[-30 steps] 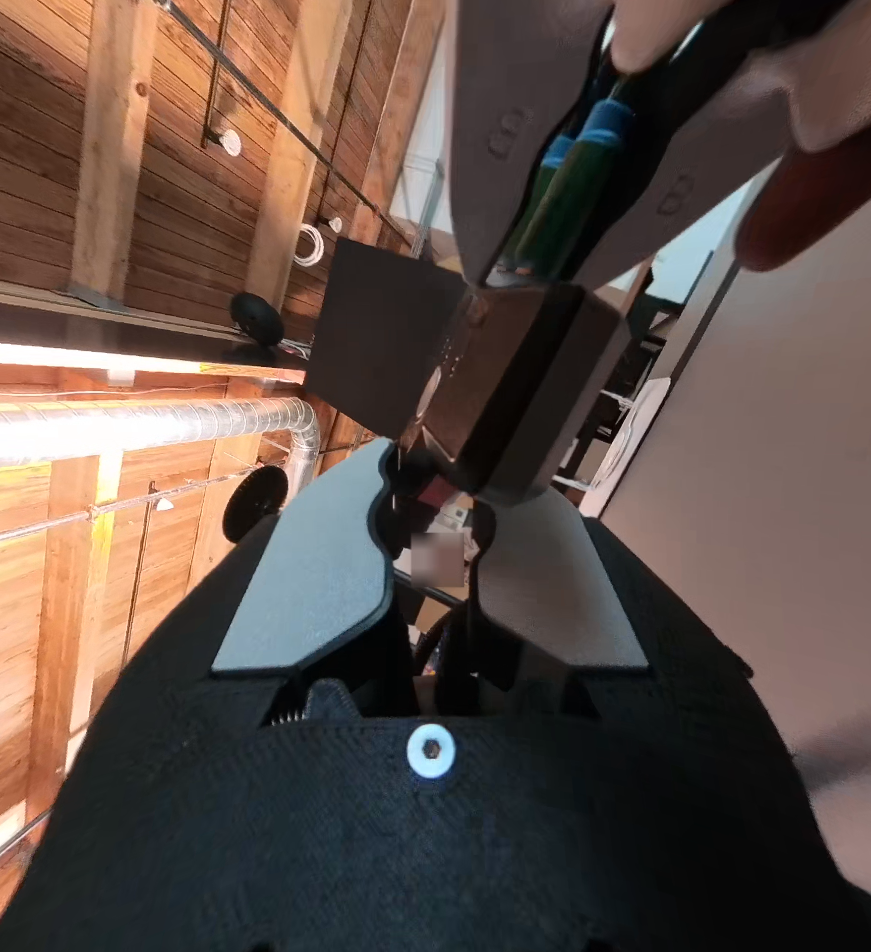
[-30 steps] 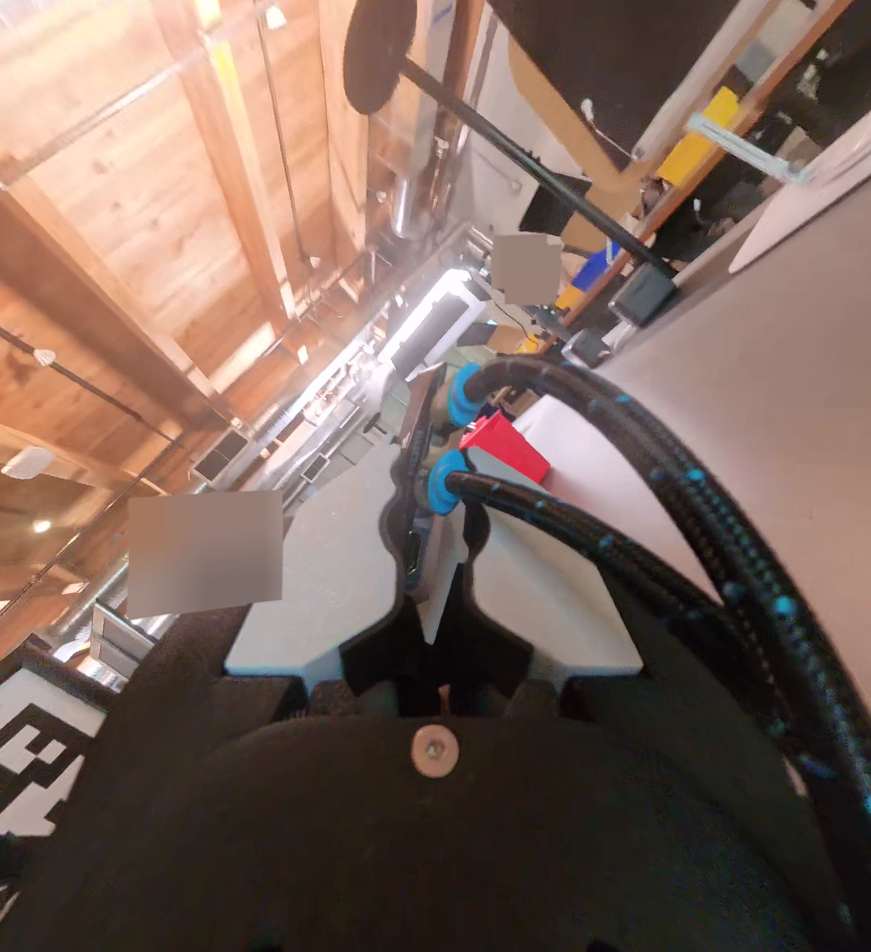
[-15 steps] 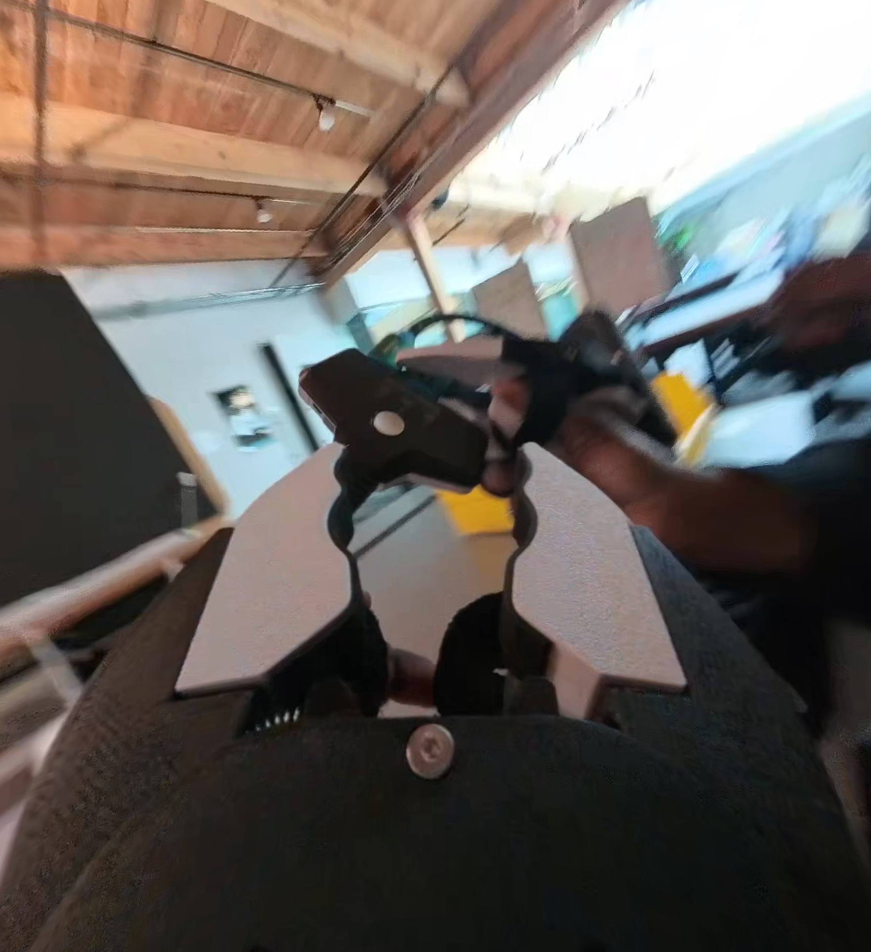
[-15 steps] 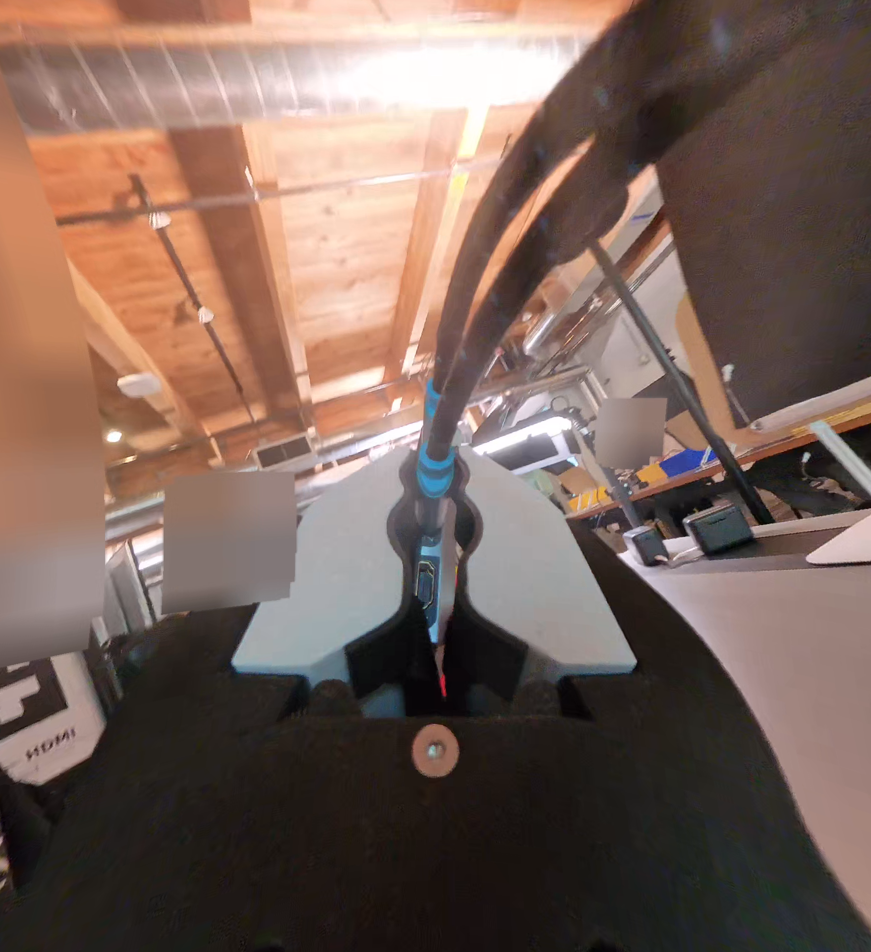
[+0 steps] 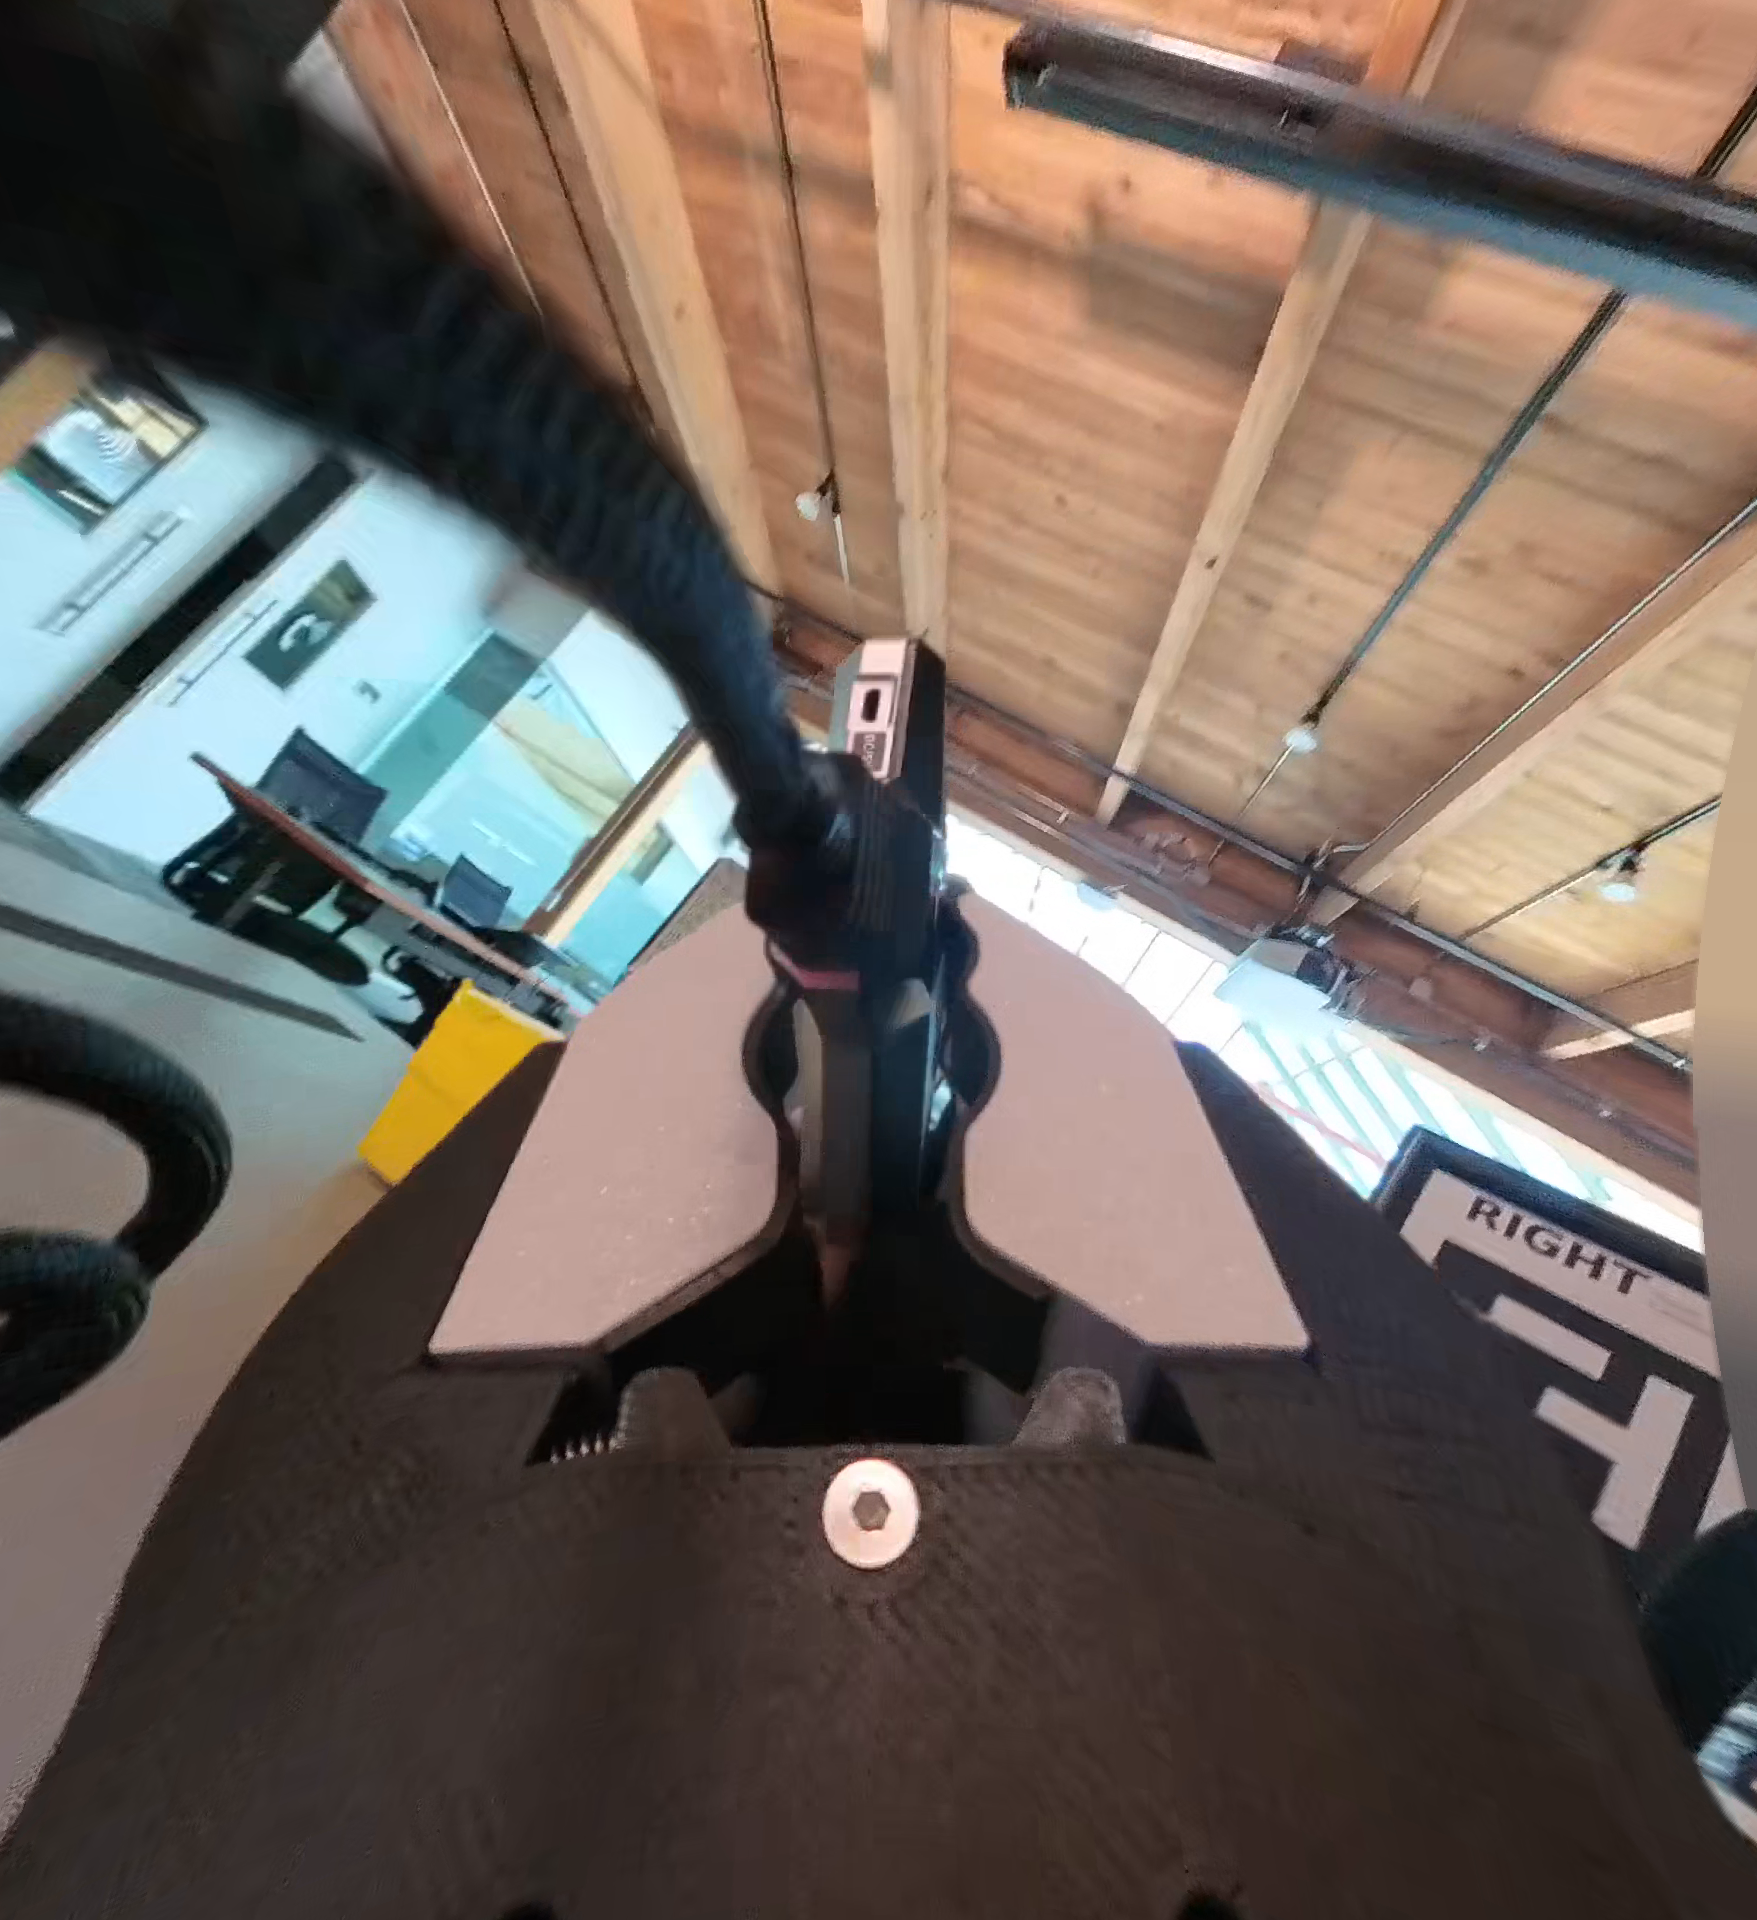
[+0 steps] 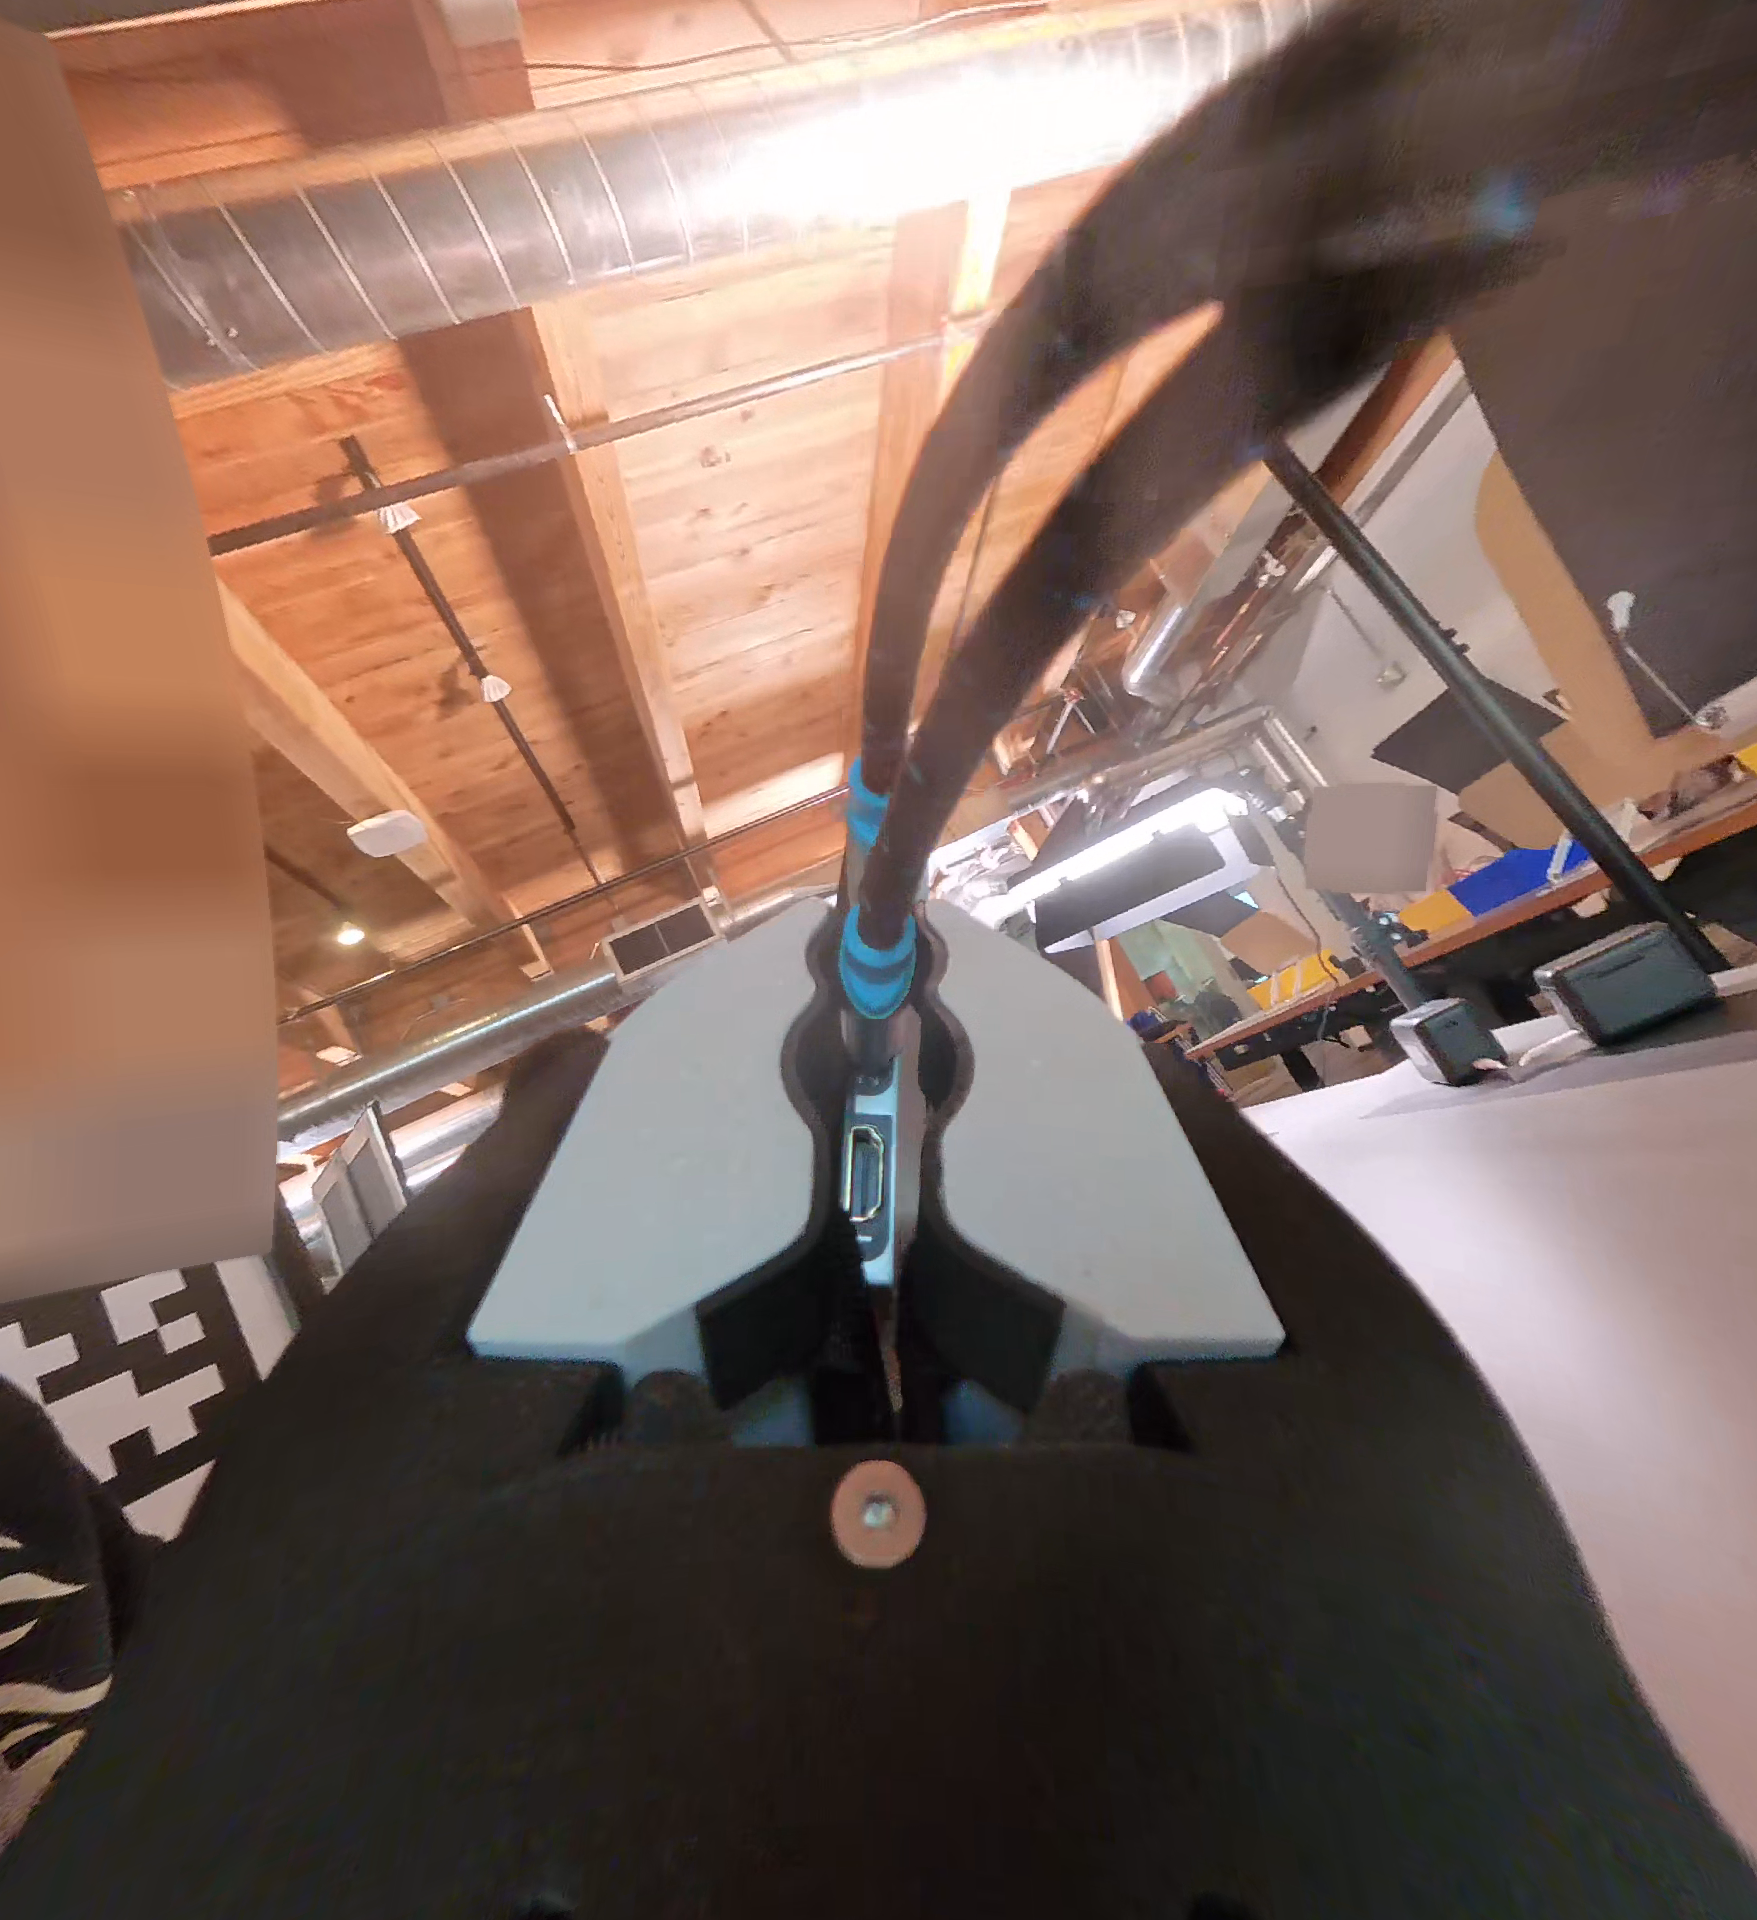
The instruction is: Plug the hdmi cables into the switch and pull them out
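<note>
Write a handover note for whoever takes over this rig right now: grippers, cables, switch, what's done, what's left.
Left gripper: shut on the switch; black cable plugged in beside a small free port.
Right gripper: shut on the switch's grey face; two blue-collared cables plugged in, one port empty.
Done: three plugs appear seated.
Left: pull them all out.

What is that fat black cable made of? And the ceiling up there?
The black cable looks wrapped in woven fabric, probably braided nylon: its surface shows a rough, ropey weave, with blue rubbery-looking collars near the plugs. The ceiling looks like bare wood: brown planks and beams with visible grain and knots.
</note>
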Motion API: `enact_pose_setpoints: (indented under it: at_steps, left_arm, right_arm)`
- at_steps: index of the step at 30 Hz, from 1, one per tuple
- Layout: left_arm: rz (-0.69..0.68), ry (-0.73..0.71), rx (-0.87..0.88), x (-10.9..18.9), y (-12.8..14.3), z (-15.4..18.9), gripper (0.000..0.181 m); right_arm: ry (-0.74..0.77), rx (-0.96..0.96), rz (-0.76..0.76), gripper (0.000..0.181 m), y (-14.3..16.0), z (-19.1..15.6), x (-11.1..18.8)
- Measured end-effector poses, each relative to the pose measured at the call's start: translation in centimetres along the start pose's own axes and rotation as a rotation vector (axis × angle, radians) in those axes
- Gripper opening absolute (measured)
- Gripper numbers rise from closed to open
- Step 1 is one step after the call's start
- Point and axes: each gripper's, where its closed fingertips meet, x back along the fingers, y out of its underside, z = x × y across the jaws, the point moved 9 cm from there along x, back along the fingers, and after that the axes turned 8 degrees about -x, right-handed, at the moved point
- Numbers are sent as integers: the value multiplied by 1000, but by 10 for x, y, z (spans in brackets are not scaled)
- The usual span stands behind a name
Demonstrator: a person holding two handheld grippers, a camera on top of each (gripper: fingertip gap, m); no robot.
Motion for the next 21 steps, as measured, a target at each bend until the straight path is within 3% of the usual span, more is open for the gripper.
enact_pose_setpoints:
  at_steps: [6, 21]
  left_arm:
    - [67, 20, 62, 11, -2, -10, 21]
    - [45, 60, 203, 14, 9, -24, 24]
  right_arm:
    - [19, -22, 70, 16, 12, 7, 16]
    - [60, -68, -11, 11, 18, 15, 12]
